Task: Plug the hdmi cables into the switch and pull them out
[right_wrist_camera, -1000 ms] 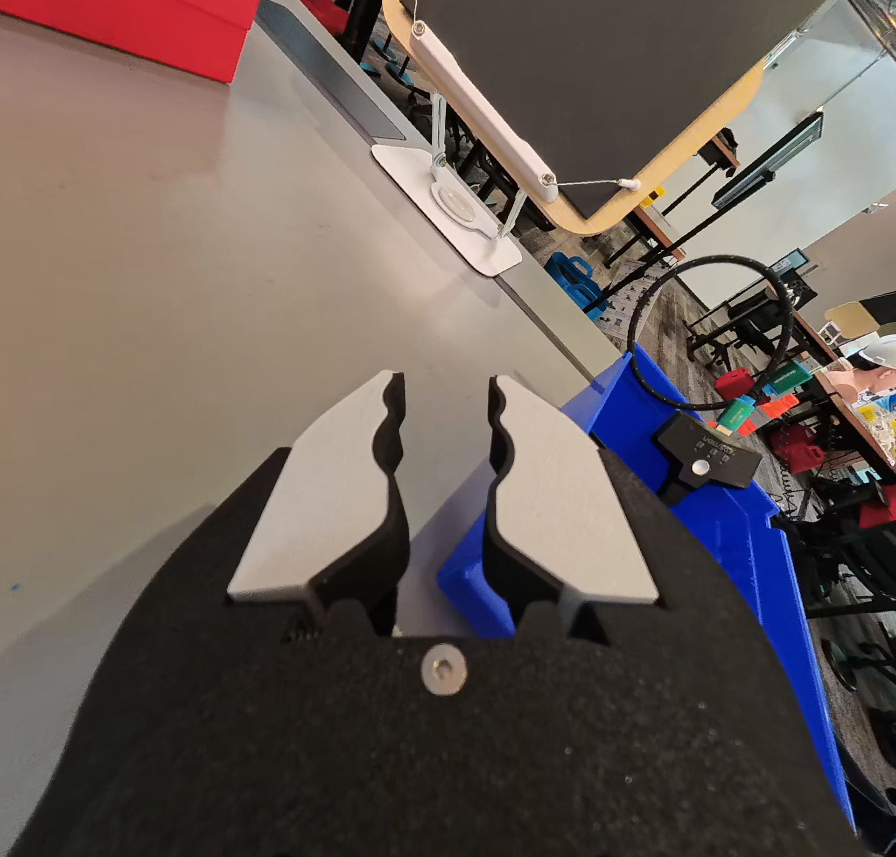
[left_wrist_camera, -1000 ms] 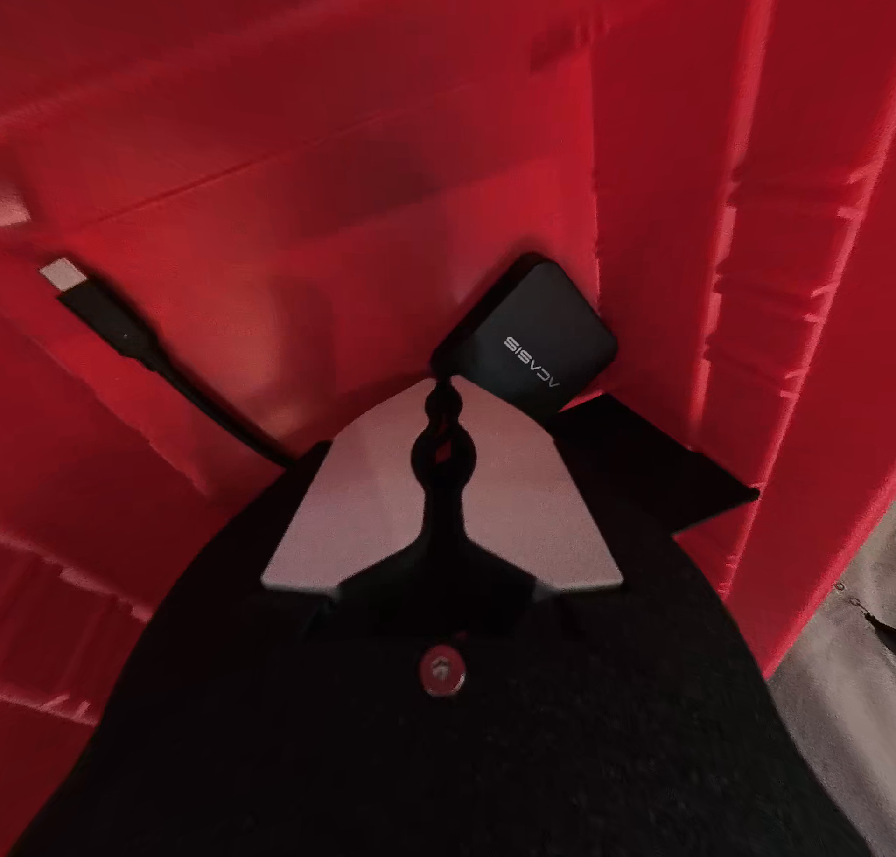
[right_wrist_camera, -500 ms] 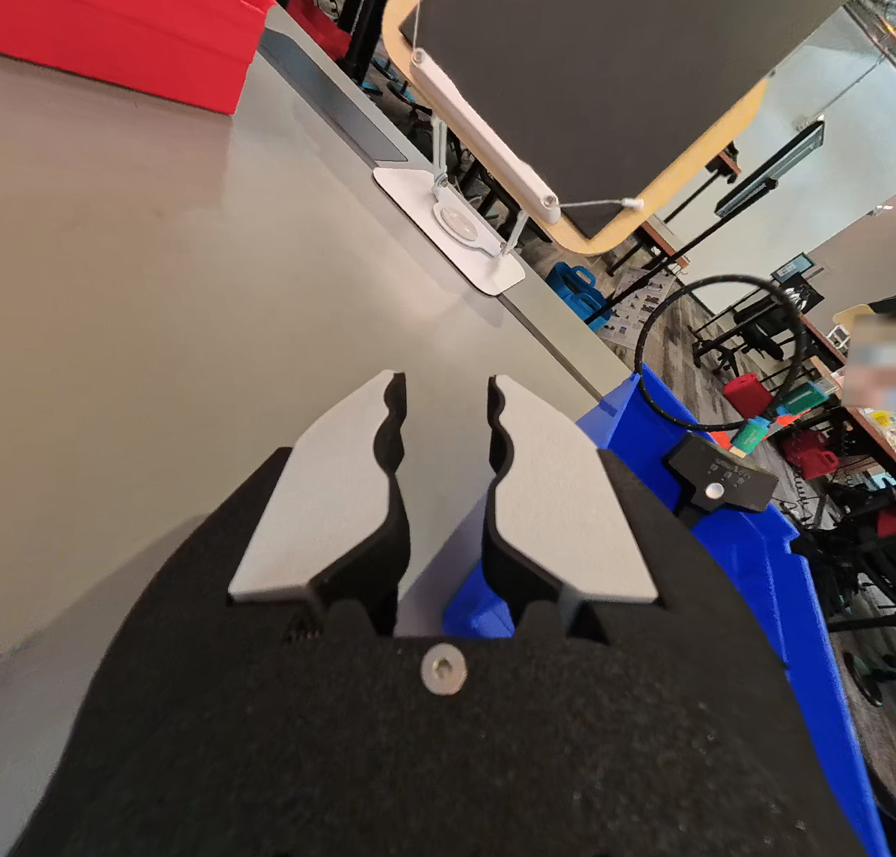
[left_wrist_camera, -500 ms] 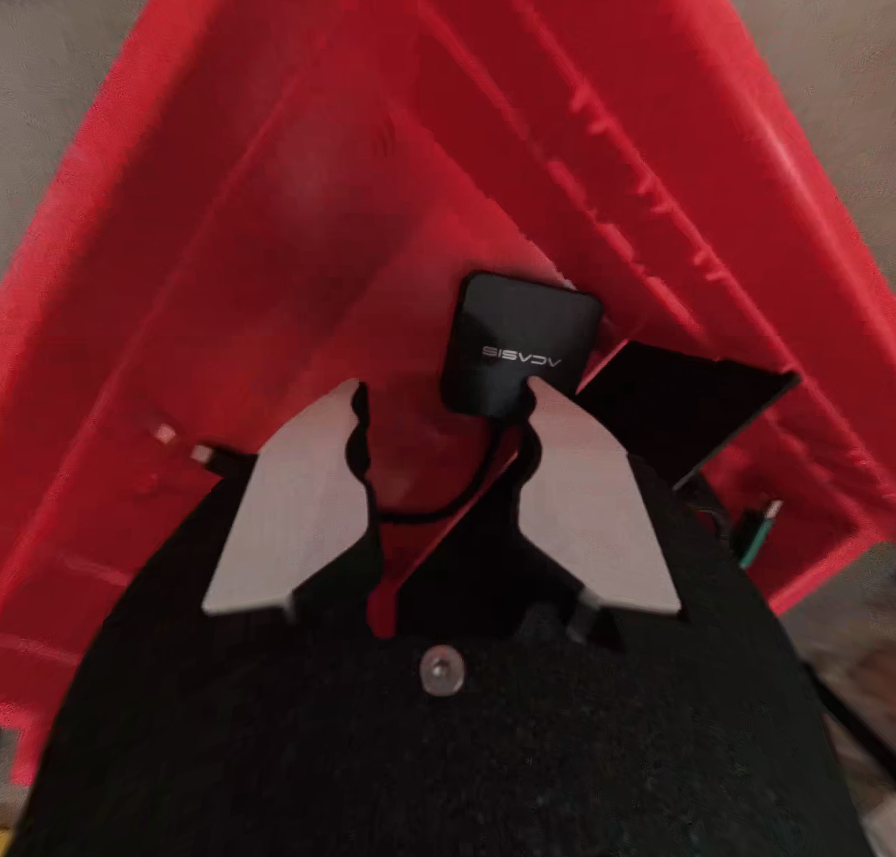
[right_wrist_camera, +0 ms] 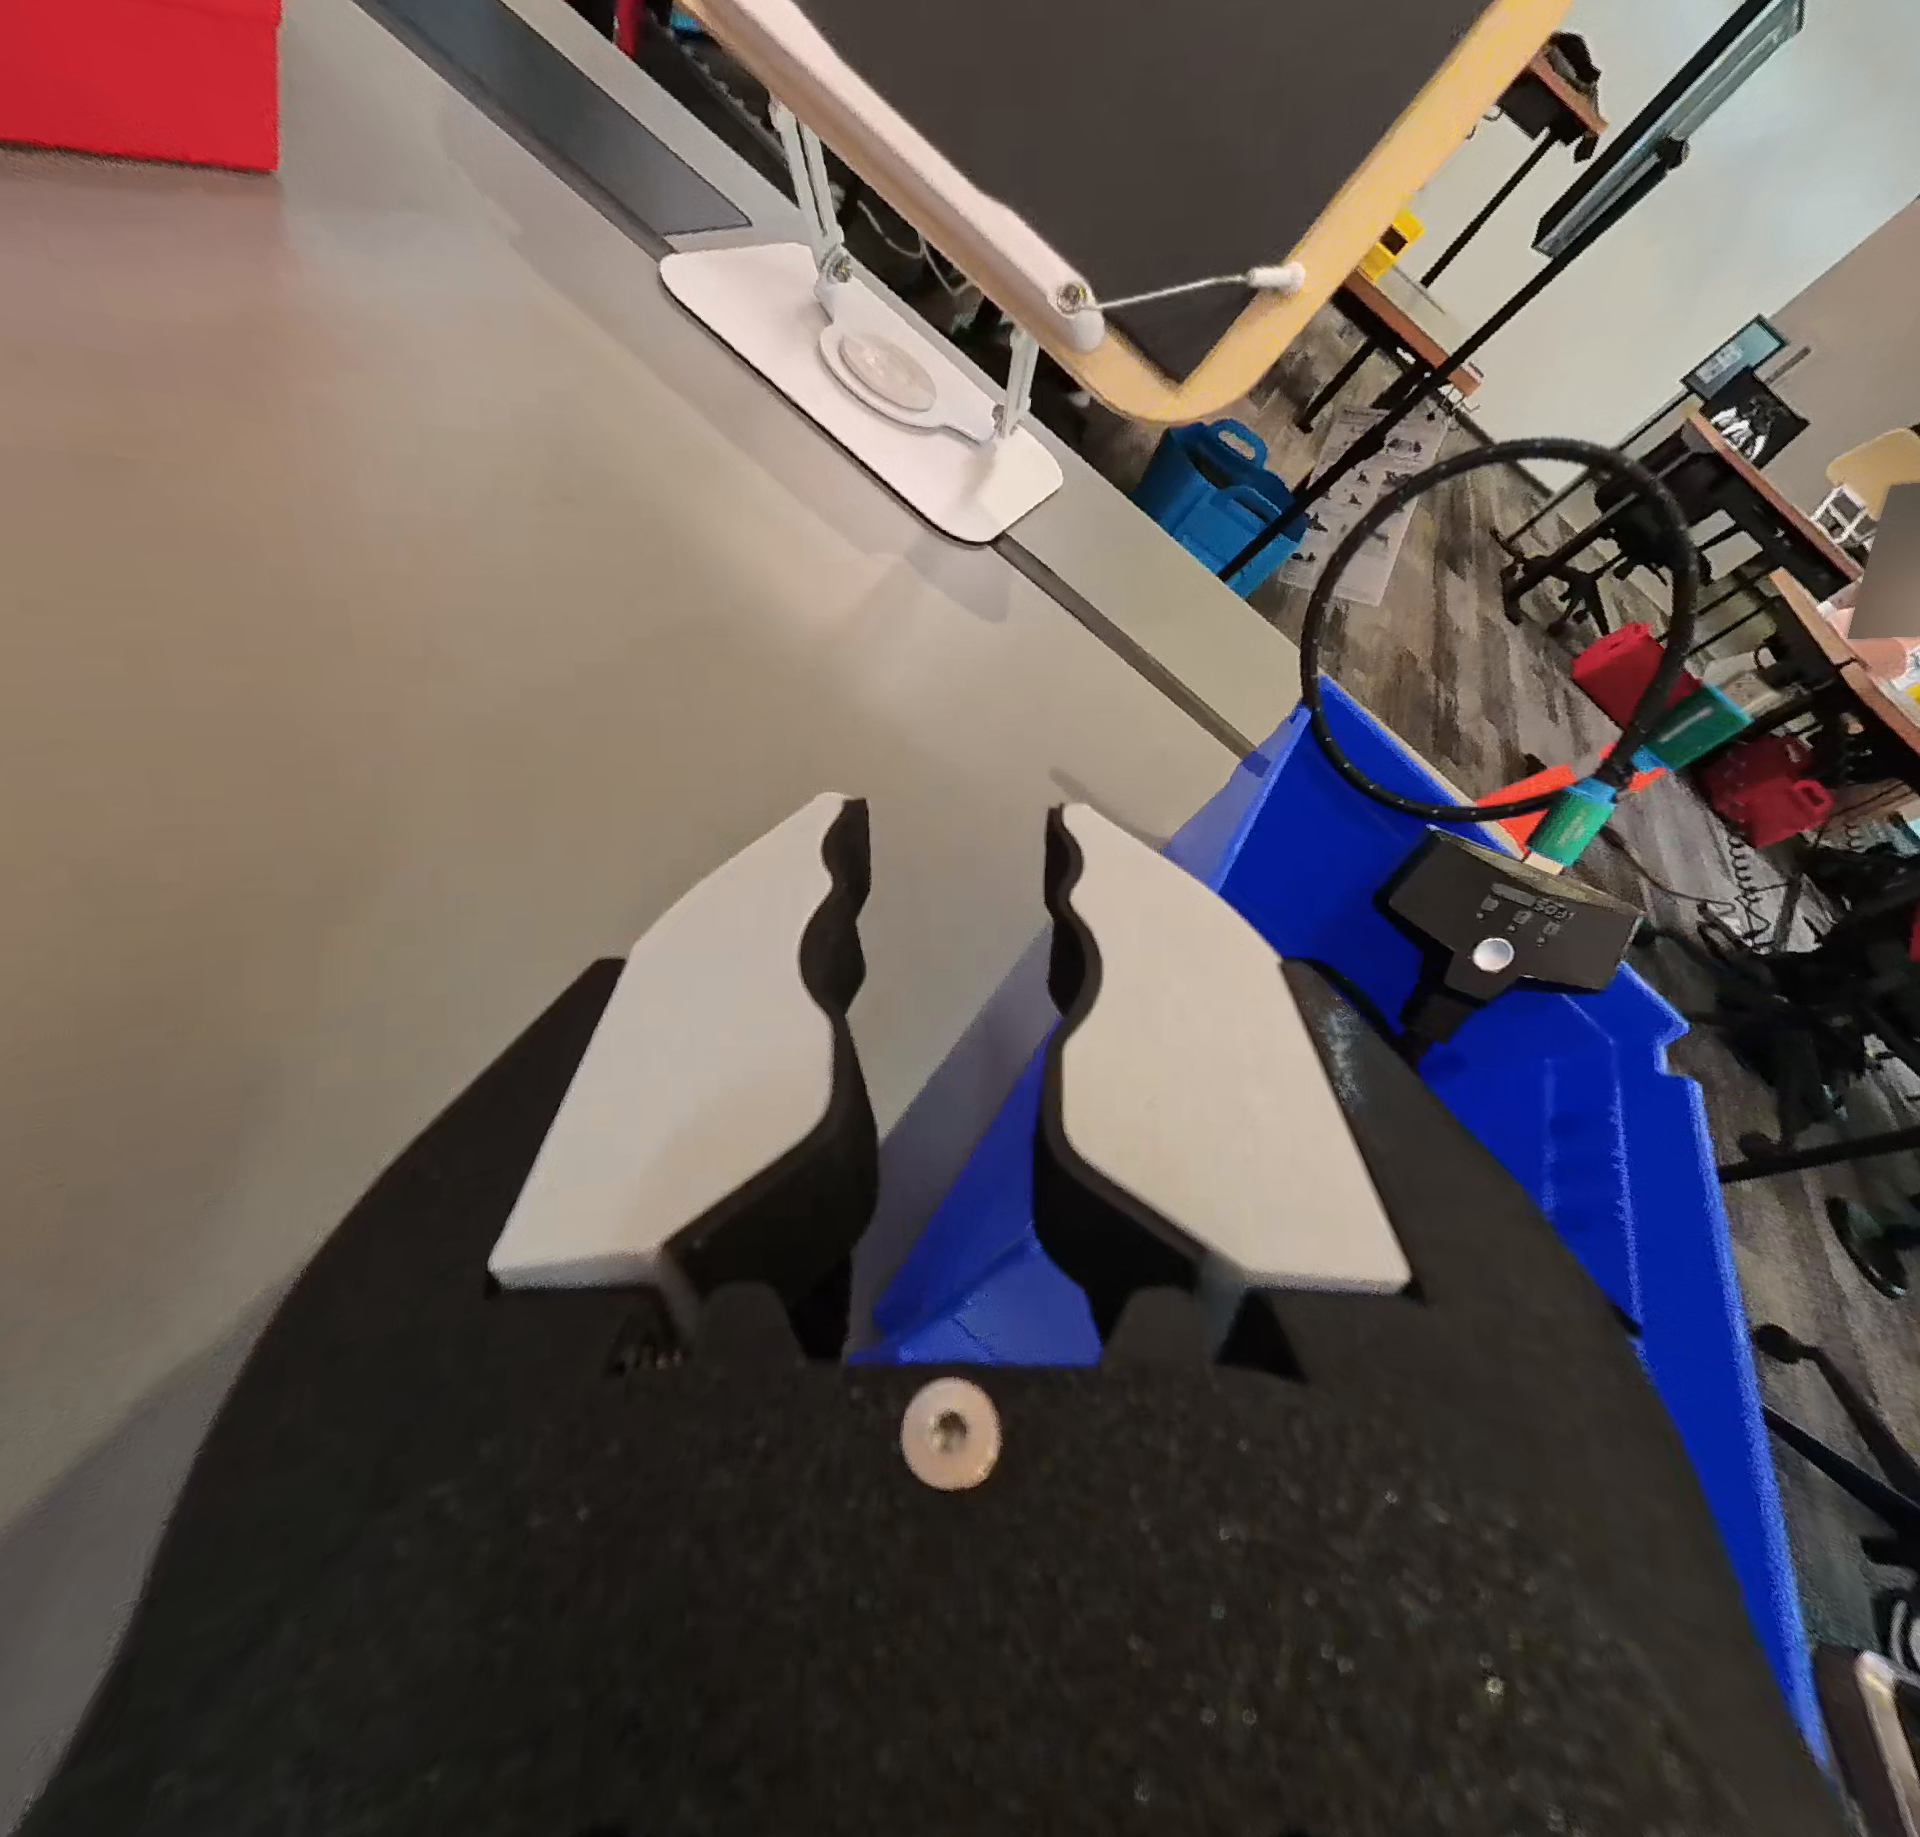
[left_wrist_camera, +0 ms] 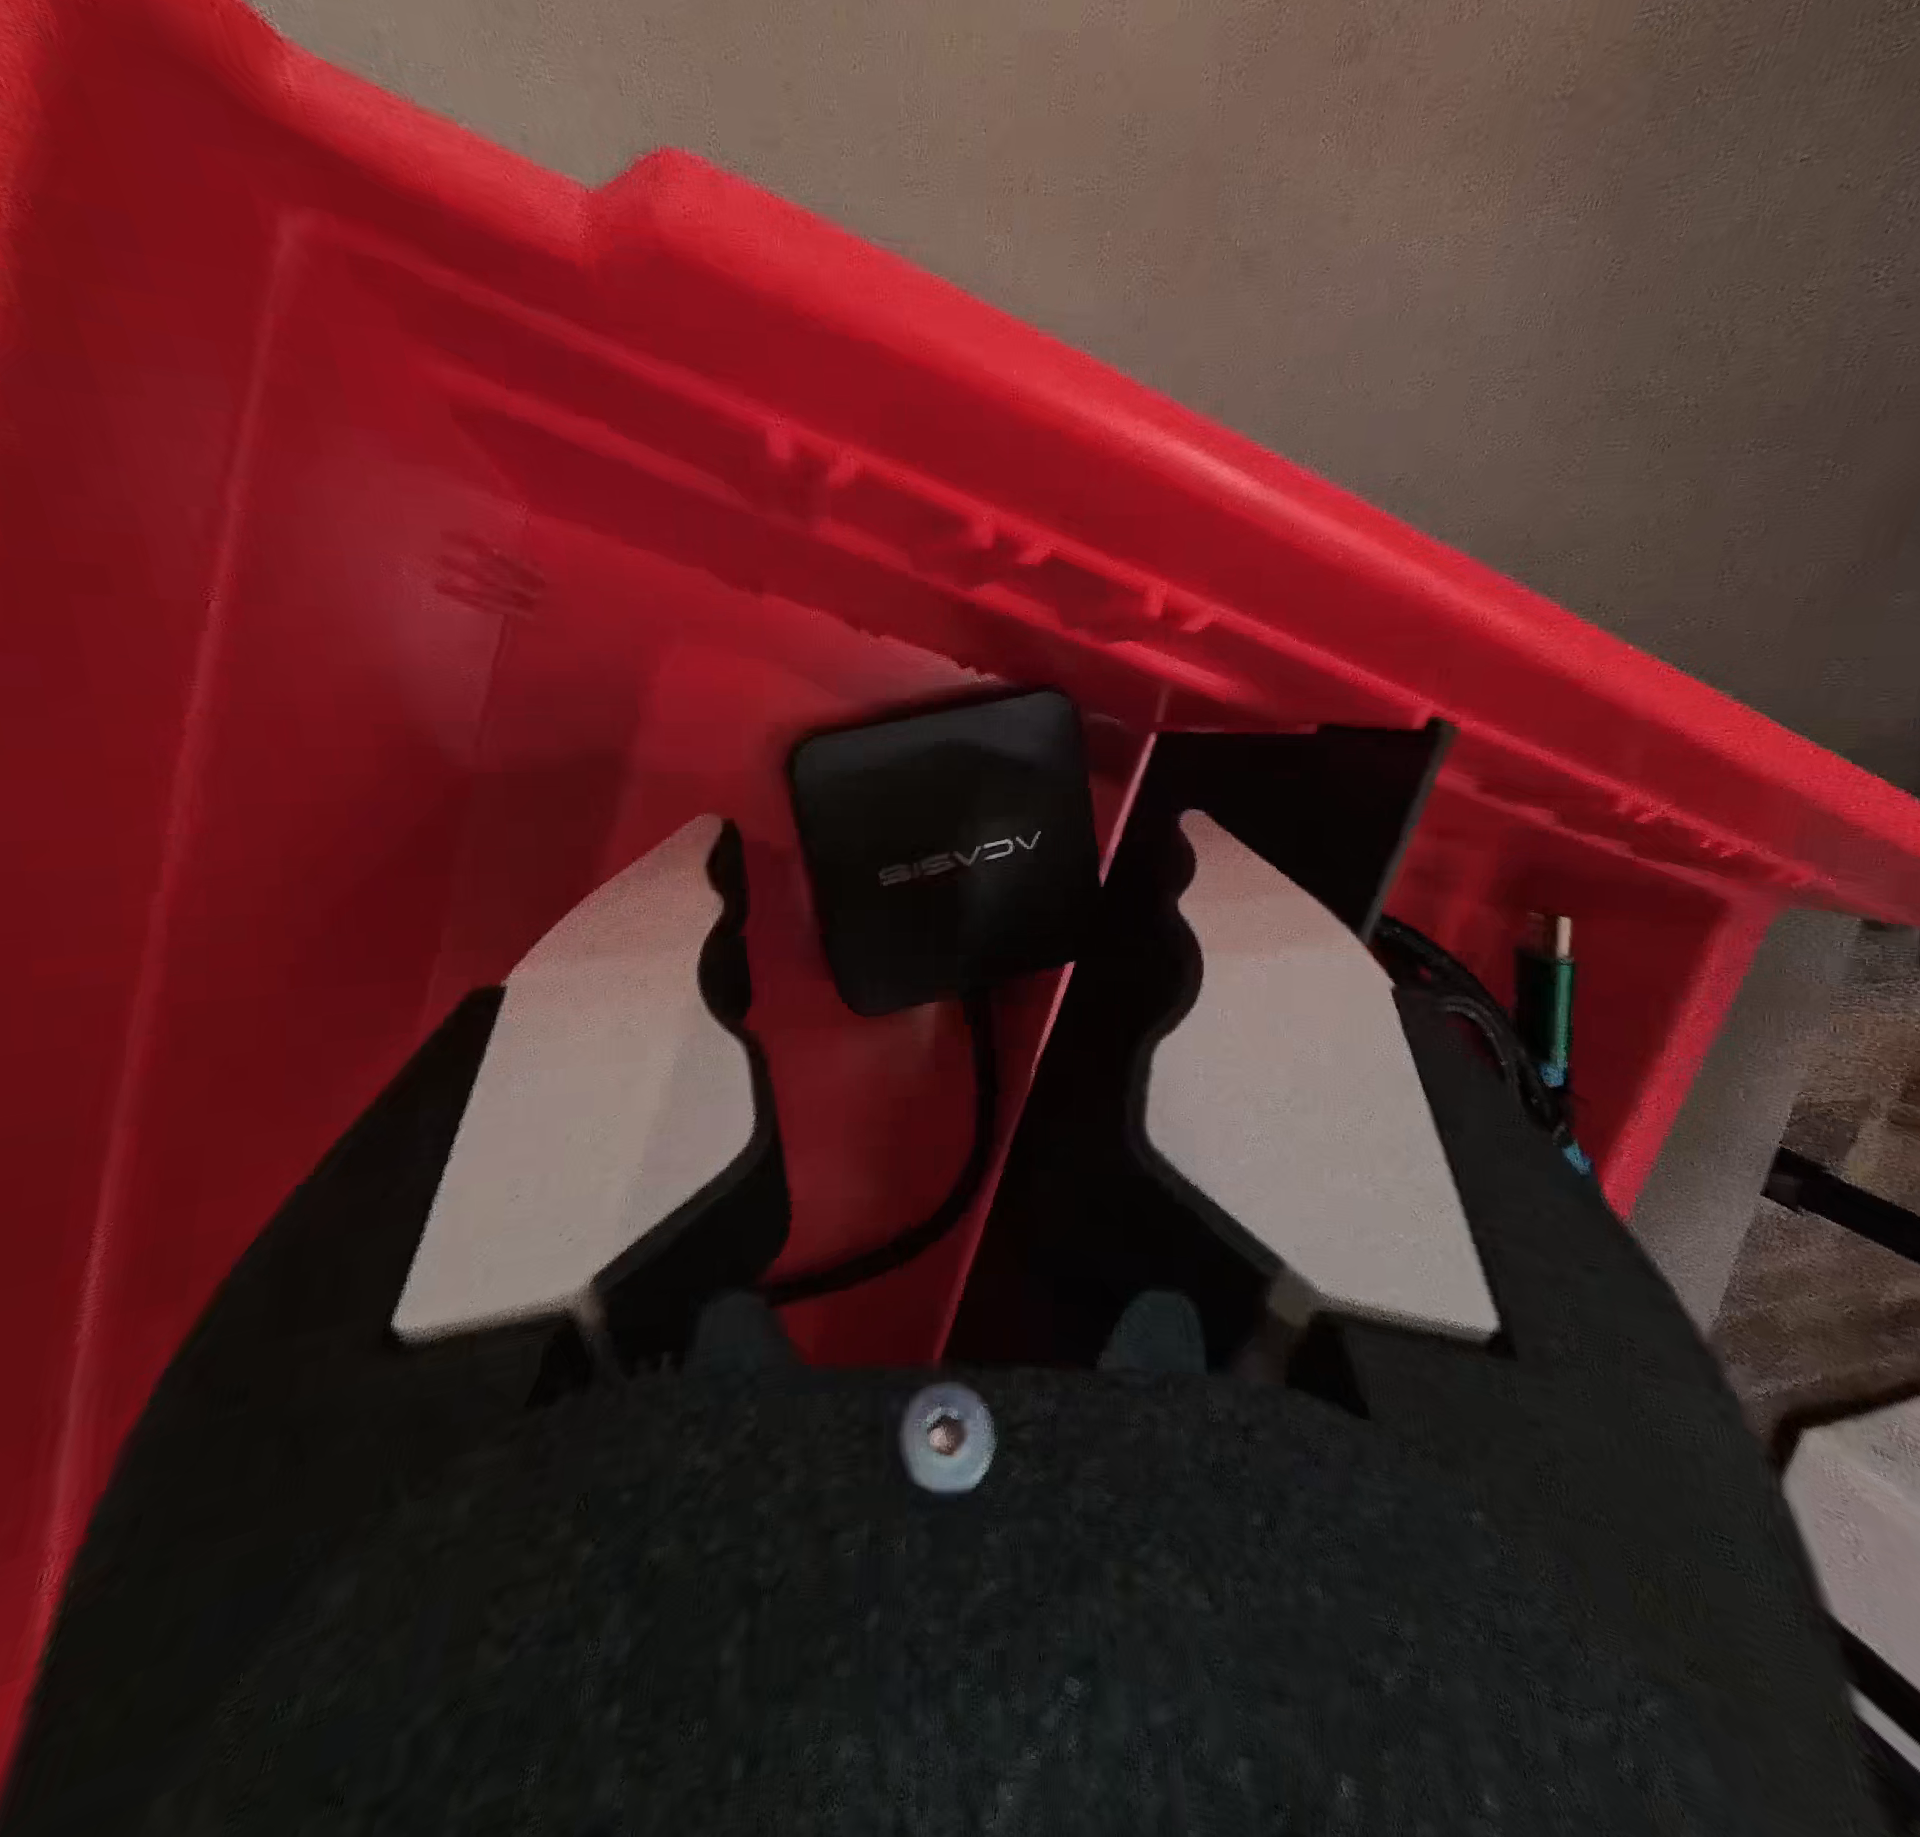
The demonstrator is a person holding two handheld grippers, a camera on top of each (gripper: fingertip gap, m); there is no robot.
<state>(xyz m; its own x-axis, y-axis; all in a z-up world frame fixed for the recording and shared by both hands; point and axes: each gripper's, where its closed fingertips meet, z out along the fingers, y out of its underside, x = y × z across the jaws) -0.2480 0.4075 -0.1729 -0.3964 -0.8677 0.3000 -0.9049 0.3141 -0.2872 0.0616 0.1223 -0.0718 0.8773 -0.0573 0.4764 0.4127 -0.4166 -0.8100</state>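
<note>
Both of my tools are empty. Left hand-held gripper (left_wrist_camera: pixel 951 831) is spread wide above the red bin (left_wrist_camera: pixel 1039 416), and the small black box (left_wrist_camera: pixel 940 847) lies on the bin floor straight ahead, between the fingertips but lower down, untouched as far as I can tell. Its thin black lead (left_wrist_camera: pixel 977 1122) runs back toward me, so its long axis lines up with my fingers. Just right of it stands a black divider (left_wrist_camera: pixel 1299 800); beyond that a green-tipped cable (left_wrist_camera: pixel 1548 998) leans in the bin's corner.

Right hand-held gripper (right_wrist_camera: pixel 951 821) is narrowly parted over the grey desk (right_wrist_camera: pixel 416 644). From it, the black switch (right_wrist_camera: pixel 1507 930) sits ahead and to the right, on the rim of the blue bin (right_wrist_camera: pixel 1558 1112), with a green plug (right_wrist_camera: pixel 1574 821) meeting its far edge and a braided cable (right_wrist_camera: pixel 1340 561) looping up. I judge the right side nearer the switch; it needs to swing rightward.
</note>
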